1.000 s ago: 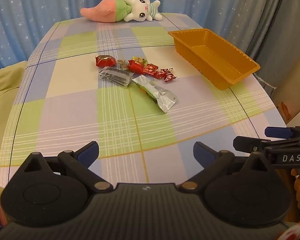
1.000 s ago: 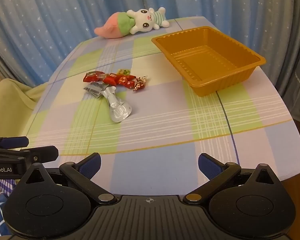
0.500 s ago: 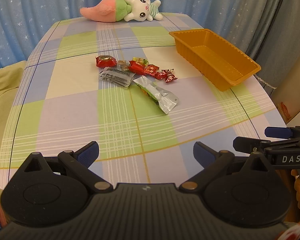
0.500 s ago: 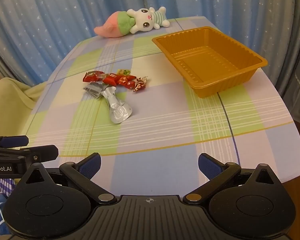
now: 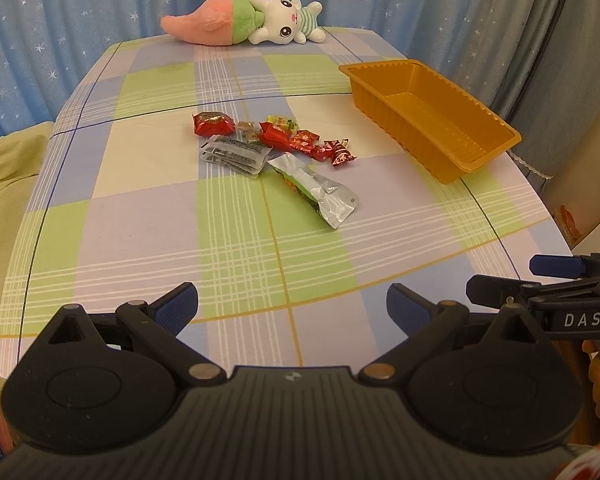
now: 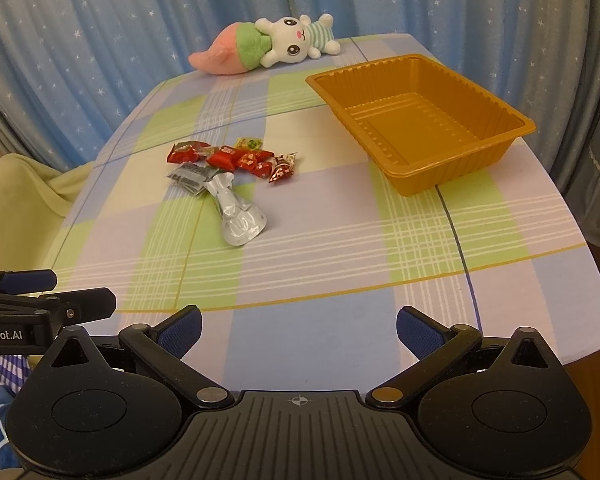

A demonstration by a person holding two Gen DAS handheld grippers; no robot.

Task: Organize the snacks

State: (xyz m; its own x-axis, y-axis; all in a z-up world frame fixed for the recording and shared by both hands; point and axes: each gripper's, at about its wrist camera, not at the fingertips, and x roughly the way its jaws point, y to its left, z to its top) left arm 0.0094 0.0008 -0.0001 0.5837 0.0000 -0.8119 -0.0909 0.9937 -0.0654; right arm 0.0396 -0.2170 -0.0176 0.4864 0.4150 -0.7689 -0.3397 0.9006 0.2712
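Observation:
A pile of snacks lies mid-table: a silver pouch (image 5: 316, 190) (image 6: 236, 210), a grey packet (image 5: 234, 154) (image 6: 190, 176), a red packet (image 5: 214, 124) (image 6: 186, 152) and several small red candies (image 5: 312, 146) (image 6: 256, 160). An empty orange tray (image 5: 466, 160) (image 6: 456, 176) stands to their right. My left gripper (image 5: 292, 306) is open and empty over the near table edge. My right gripper (image 6: 298, 326) is open and empty, also at the near edge, and shows at the right of the left wrist view (image 5: 552, 276).
A plush bunny with a pink carrot (image 5: 244, 26) (image 6: 264, 46) lies at the table's far edge. Blue starred curtains hang behind. A green cloth-covered seat (image 5: 4, 168) (image 6: 16, 196) stands left of the checked table (image 5: 140, 220) (image 6: 420, 248).
Both grippers have crept slightly forward toward the table; the snacks and tray have not moved.

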